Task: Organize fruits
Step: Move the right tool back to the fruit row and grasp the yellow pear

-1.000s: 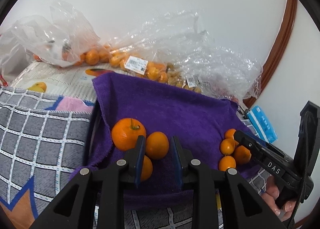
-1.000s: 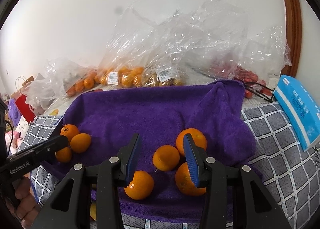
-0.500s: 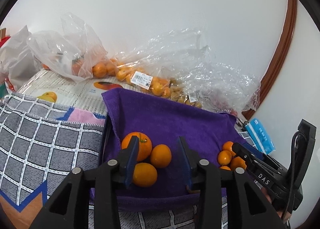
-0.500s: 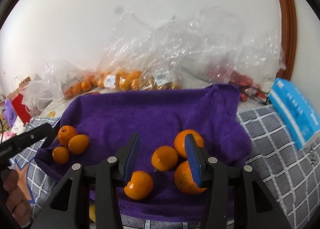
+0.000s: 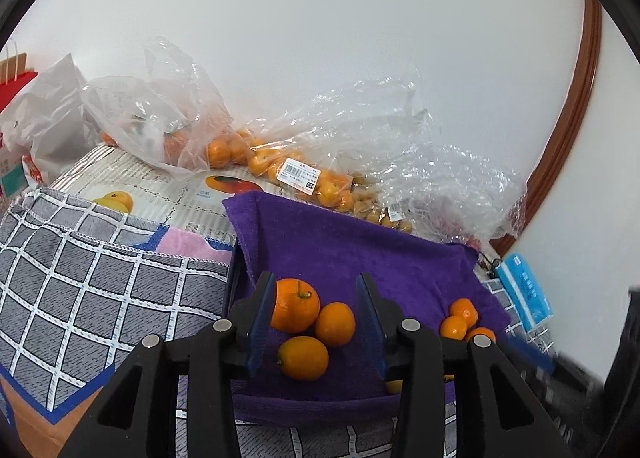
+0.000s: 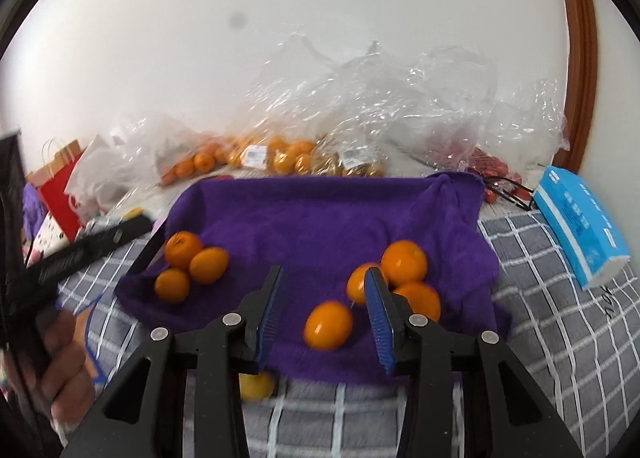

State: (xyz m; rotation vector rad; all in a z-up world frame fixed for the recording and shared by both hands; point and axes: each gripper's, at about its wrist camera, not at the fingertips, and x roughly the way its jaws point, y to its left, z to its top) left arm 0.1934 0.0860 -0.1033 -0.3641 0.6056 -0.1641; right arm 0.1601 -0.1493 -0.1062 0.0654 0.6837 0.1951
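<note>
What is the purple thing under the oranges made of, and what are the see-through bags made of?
The purple cloth looks like soft terry towel: fuzzy, matte, with folds and a hemmed edge. The clear bags look like thin plastic film: see-through, crinkled, catching shiny glints.

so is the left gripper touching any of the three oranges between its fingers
Cannot tell. In the left wrist view the left gripper is open around the three oranges; the stemmed orange overlaps the left finger's pad, hiding any contact or gap.

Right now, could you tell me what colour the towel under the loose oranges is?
The towel is solid deep purple, shown best in the right wrist view.
</note>
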